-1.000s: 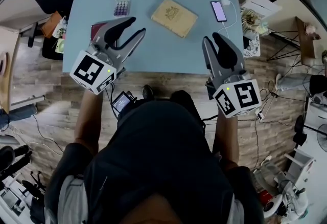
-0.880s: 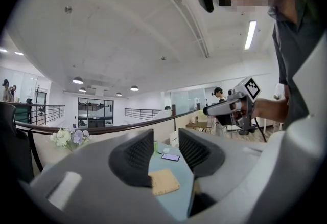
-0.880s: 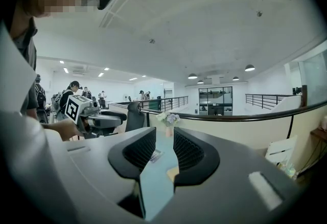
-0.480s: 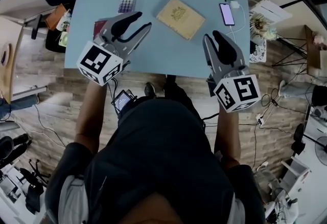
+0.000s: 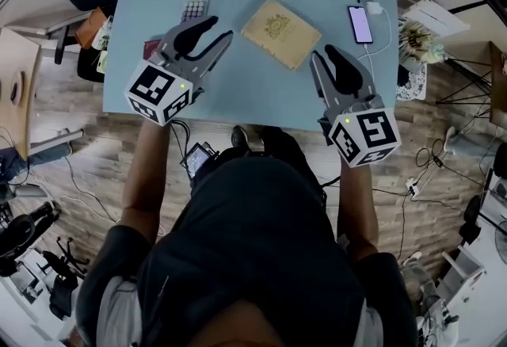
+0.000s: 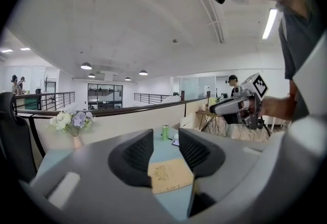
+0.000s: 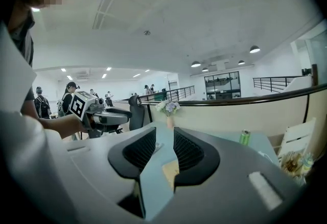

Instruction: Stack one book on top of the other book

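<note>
The tan, flat rectangular book with an embossed emblem on its cover (image 5: 275,32) lies askew near the middle of the pale blue table (image 5: 238,84), closed and well apart from both grippers. A dark red flat cover (image 5: 150,47), probably the 2nd book, shows at the table's left part, mostly hidden under the left gripper (image 5: 219,28). The tan book looks stiff, thin and fairly light, with a smooth cover that may slip. Since it lies flat on the tabletop, the pinch probably has to come at 1 edge or corner, across the book's thickness, and deep enough that the covers do not fan open. Both forearms reach forward from the body. Each gripper hangs over the table's near part, pointing ahead and a little downward, its marker cube toward the person. The left gripper angles inward toward the tan book, which its own view frames between its 2 ribbed jaws; these stand clearly apart with nothing in them. The right gripper (image 5: 325,55) sits just right of the book's near corner, its 2 jaws separated by a narrow gap and holding nothing.
</note>
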